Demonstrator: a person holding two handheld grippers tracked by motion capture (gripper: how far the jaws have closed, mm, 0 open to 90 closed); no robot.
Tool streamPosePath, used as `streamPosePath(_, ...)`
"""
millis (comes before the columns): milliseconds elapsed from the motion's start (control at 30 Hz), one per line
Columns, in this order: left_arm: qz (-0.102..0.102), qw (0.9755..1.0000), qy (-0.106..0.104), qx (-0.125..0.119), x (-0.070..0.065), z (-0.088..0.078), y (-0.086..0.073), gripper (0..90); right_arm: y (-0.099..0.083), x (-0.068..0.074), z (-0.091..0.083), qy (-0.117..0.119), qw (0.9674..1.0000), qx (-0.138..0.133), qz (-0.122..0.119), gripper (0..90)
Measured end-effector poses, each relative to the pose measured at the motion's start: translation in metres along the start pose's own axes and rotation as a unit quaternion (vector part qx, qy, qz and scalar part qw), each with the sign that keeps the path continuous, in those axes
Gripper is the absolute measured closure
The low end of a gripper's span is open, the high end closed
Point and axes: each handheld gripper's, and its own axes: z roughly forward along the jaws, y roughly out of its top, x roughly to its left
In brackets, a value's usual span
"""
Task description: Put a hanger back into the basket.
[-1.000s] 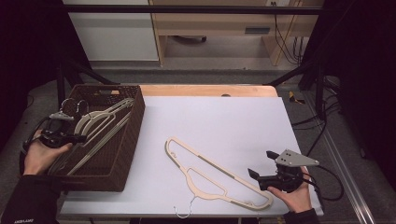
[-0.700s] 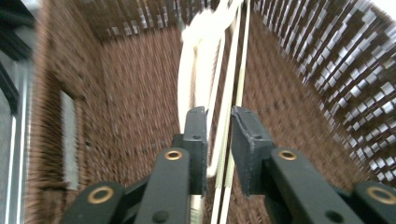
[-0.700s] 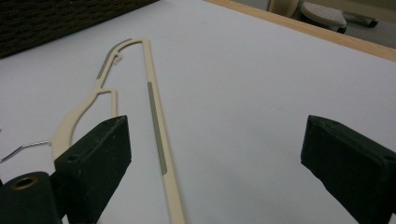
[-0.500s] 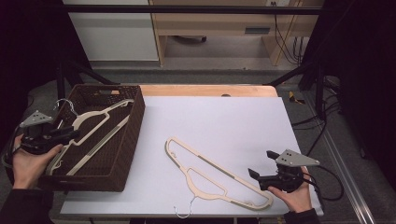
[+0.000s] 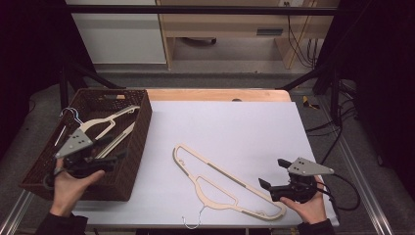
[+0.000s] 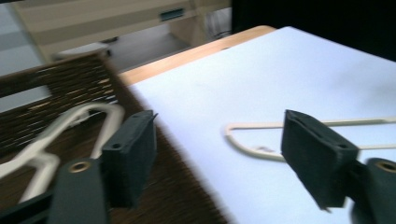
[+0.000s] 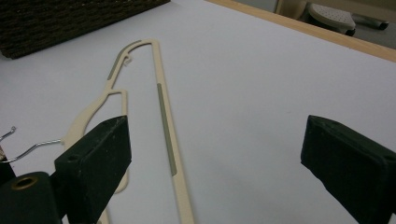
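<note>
A cream hanger [image 5: 230, 176] lies slantwise on the white table, its wire hook near the front edge. A second cream hanger [image 5: 105, 122] lies inside the dark wicker basket [image 5: 134, 156] at the left. My left gripper [image 5: 115, 159] hovers over the basket's near part, pointing right. Its jaws have just been opening and nothing is between them [image 6: 224, 158]; past them I see the basket hanger [image 6: 84, 114] and the table hanger [image 6: 252, 149]. My right gripper [image 5: 274, 174] rests open at the table's front right, beside the table hanger's [image 7: 163, 107] long bar, with nothing between its jaws [image 7: 219, 163].
A strip of wooden tabletop [image 5: 220, 94] runs along the far edge of the white sheet. Behind it stand a white cabinet [image 5: 122, 34] and a wooden shelf unit [image 5: 220, 29]. Cables [image 5: 342, 191] trail off the right side. Black frame posts flank the table.
My left gripper has come away from the basket's left side, moving right and slightly up, and its jaws have opened. The basket hanger has settled flatter. The right gripper has not moved.
</note>
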Motion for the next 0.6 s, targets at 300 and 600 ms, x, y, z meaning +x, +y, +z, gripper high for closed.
streamPosePath(300,0.026,0.9973,-0.069,0.005,-0.052,0.032,-0.009,12.8,0.002,0.011,0.004,0.019,0.999,0.033,-0.023,10.3)
streamPosePath(600,0.043,0.9935,-0.103,0.019,-0.08,0.059,-0.022,9.6,0.002,0.029,0.018,0.054,0.9937,0.088,-0.045,11.8)
